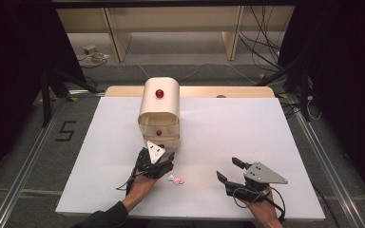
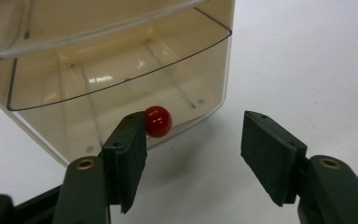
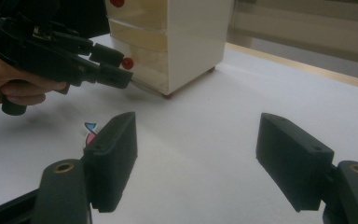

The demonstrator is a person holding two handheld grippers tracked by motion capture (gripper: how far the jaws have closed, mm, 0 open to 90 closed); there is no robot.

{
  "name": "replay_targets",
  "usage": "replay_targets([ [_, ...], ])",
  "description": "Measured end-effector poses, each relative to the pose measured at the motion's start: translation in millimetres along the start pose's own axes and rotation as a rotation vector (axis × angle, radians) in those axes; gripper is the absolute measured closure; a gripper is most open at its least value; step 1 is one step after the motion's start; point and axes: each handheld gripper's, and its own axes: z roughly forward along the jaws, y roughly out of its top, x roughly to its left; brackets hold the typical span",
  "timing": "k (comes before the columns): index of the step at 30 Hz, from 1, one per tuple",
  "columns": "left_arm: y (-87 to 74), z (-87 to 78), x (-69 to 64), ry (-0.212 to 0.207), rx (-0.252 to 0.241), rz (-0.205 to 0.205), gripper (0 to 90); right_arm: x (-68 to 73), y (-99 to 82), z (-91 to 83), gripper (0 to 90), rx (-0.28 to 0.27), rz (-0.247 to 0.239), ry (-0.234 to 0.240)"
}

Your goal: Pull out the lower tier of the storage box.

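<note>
The drawer unit [image 1: 158, 111] is cream with see-through, yellowish drawers [image 2: 116, 79] and glossy red knobs [image 2: 158, 121]. The surface [image 1: 228, 128] is plain white. Both hand-held grippers are black; a small pink-and-white thing [image 1: 175, 180] lies there.

Place: a lab-style recording bay, not a home.
Work surface: a white sheet [image 1: 228, 142] taped flat over a wooden tabletop [image 1: 204, 91], bare as a test bench.
Floor: grey carpet with a taped number five [image 1: 64, 131] and metal rails [image 1: 26, 164] running along both sides.
Surroundings: loose cables [image 1: 261, 50] trailing on the floor, black stand legs [image 1: 52, 90], plain wooden shelving [image 1: 171, 28] behind, dark drapes at the edges.
</note>
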Motion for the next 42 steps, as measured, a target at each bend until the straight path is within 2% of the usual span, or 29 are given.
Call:
replay_targets([
  [15, -0.6, 4.6, 0.8, 0.039, 0.0, -0.007, 46.1, 0.1, -0.1, 0.2, 30.1, -0.004, -0.001, 0.002],
  [28, -1.2, 5.6, -0.1, 0.078, -0.01, -0.019, 55.1, -0.1, -0.1, 0.7, 30.1, -0.005, -0.008, 0.003],
  [42, -1.5, 5.4, 0.2, 0.098, -0.015, -0.038, 61.1, 1.1, -0.3, 1.3, 30.3, 0.001, -0.02, 0.005],
])
